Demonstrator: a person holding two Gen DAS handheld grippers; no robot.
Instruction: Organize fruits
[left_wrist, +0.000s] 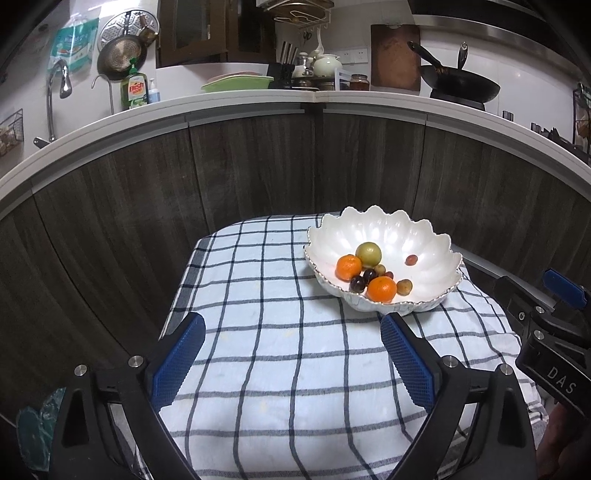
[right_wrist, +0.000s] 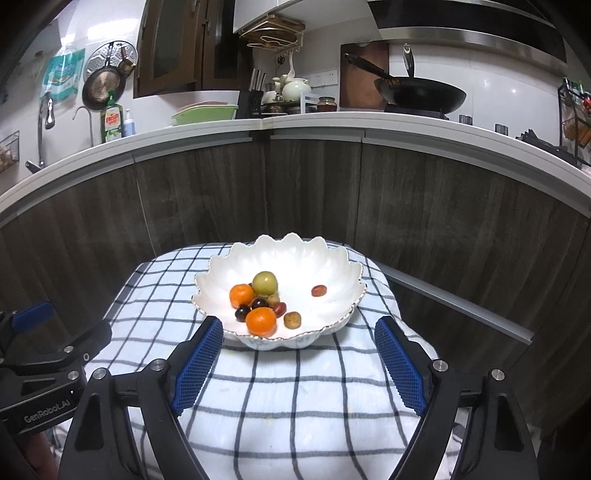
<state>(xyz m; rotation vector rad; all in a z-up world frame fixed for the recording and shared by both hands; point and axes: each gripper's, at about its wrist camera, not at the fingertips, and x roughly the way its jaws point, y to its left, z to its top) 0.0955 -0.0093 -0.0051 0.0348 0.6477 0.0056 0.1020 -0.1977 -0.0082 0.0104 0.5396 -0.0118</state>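
A dim kitchen: dark wood-grain cabinet fronts (left_wrist: 258, 166) under a white counter (left_wrist: 236, 101) curve behind a small surface draped in a soft white cloth with a dark blue check (left_wrist: 277, 350). At the cloth's far right corner sits a glossy white scalloped bowl (left_wrist: 417, 229) with a silvery rim, holding two oranges (right_wrist: 261, 321), a green round fruit (right_wrist: 265, 283), dark grapes (right_wrist: 242, 312) and, apart, one red fruit (right_wrist: 318, 290). The left gripper (left_wrist: 291, 363) and right gripper (right_wrist: 297, 367), blue ribbed pads, have jaws wide apart and empty; only the right view shows them flanking the bowl's near rim.
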